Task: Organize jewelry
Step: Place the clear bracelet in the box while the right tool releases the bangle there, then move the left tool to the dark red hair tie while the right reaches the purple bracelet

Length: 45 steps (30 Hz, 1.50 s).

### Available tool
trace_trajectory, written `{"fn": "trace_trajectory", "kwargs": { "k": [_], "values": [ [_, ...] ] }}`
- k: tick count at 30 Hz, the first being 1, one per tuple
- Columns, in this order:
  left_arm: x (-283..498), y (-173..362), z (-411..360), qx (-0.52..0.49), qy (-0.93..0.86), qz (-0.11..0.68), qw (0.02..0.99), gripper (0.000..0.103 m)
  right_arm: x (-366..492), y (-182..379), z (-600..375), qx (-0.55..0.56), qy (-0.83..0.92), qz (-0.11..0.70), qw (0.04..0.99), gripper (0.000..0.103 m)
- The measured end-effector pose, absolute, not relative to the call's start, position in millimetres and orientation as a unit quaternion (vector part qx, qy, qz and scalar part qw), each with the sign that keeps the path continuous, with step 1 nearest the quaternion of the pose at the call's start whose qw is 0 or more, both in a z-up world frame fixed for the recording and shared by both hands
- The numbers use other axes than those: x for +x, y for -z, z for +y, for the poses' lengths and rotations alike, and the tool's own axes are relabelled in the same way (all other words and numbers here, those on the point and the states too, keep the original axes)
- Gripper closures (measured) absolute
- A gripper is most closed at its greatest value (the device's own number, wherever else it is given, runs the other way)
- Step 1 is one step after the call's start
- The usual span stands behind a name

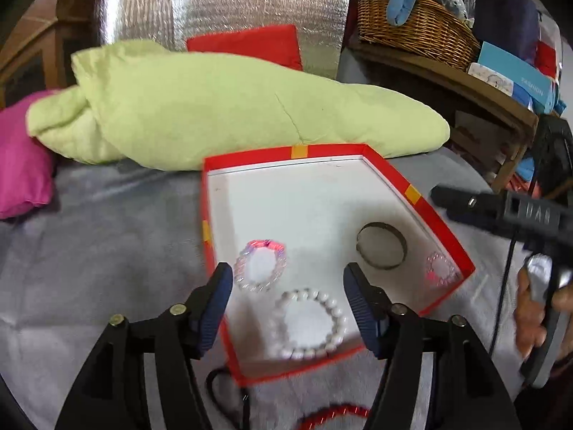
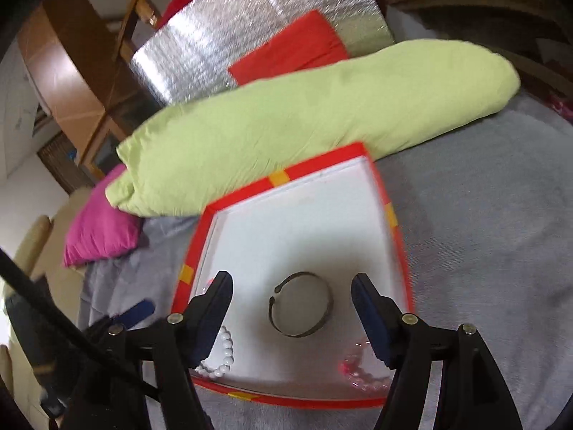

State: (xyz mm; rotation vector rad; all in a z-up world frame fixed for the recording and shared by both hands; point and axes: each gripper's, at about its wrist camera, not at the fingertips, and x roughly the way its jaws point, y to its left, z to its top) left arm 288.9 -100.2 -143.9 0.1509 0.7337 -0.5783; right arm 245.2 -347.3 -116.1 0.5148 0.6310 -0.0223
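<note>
A red-rimmed box (image 1: 422,202) with a white floor lies on the grey cover. In it are a white bead bracelet (image 1: 308,323), a clear crystal bracelet (image 1: 260,266), a dark metal bangle (image 1: 381,250) and a pink crystal bracelet (image 1: 439,268). My left gripper (image 1: 288,299) is open and empty, above the white bracelet. A red bead bracelet (image 1: 333,417) and a dark cord (image 1: 229,390) lie outside the box, near me. My right gripper (image 2: 292,308) is open and empty over the bangle (image 2: 302,304). The white bracelet (image 2: 220,356) and the pink one (image 2: 358,371) also show there, in the box (image 2: 392,215).
A long green pillow (image 1: 222,107) lies behind the box, with a pink cushion (image 1: 21,165) at left and a red cushion (image 1: 250,44) against a silver foil panel (image 1: 222,3). A wicker basket (image 1: 415,25) and books sit on a wooden shelf at right.
</note>
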Motion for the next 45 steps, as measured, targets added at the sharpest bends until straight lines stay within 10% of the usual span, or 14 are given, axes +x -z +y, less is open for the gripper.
{"fn": "trace_trajectory", "kwargs": {
  "k": [45],
  "values": [
    [167.8, 174.2, -36.8, 0.076, 0.308, 0.425, 0.848, 0.027, 150.1, 164.9, -309.9, 0.184, -0.012, 0.466, 0.866, 0.031]
  ]
}}
